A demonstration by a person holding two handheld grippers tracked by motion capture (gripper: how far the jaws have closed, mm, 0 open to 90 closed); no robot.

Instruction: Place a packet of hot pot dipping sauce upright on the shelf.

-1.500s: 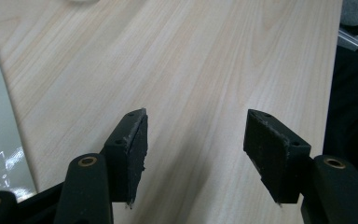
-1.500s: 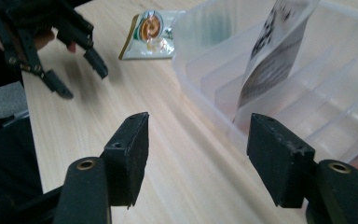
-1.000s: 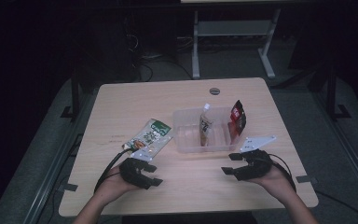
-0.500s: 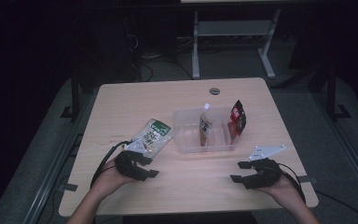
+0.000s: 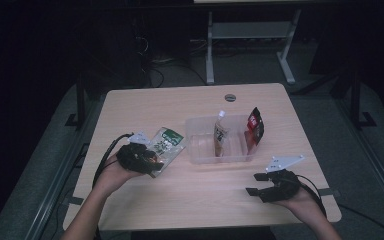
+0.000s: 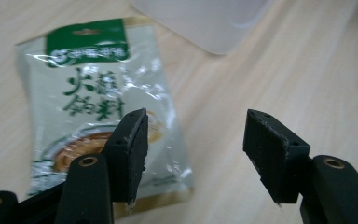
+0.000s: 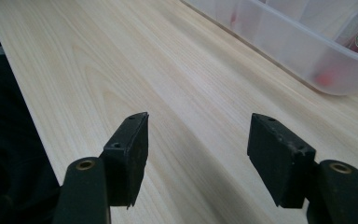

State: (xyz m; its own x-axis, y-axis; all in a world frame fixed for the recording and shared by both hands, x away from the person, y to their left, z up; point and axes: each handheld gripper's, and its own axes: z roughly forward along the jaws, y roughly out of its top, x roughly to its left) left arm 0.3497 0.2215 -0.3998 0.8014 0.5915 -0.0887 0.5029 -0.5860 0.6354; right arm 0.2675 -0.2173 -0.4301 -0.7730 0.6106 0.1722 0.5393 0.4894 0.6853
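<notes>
We start with the flat green-and-silver foil sachet (image 6: 103, 116), which lies on the pale wooden table (image 5: 145, 100) left of centre in the high view, just beside the left wall of the clear plastic tray (image 5: 200, 150). It rests printed side up and slightly askew, probably waiting to join the others in the tray. Our left gripper (image 6: 193, 149) hovers over its lower right corner in the left gripper view, jaws apart and clamped on nothing; one pad stands over the foil and the other over bare wood, so we judge that we are lining up a pinch on the sachet's edge.

Inside the tray a brown spouted pouch (image 5: 221, 135) stands near the middle, and a red-and-black packet (image 5: 254, 127) leans at the right end, kept upright by the walls.

Our right gripper (image 7: 198, 154) waits at the lower right of the high view, jaws apart over bare table, near the tray's front but well away from the sachet.
</notes>
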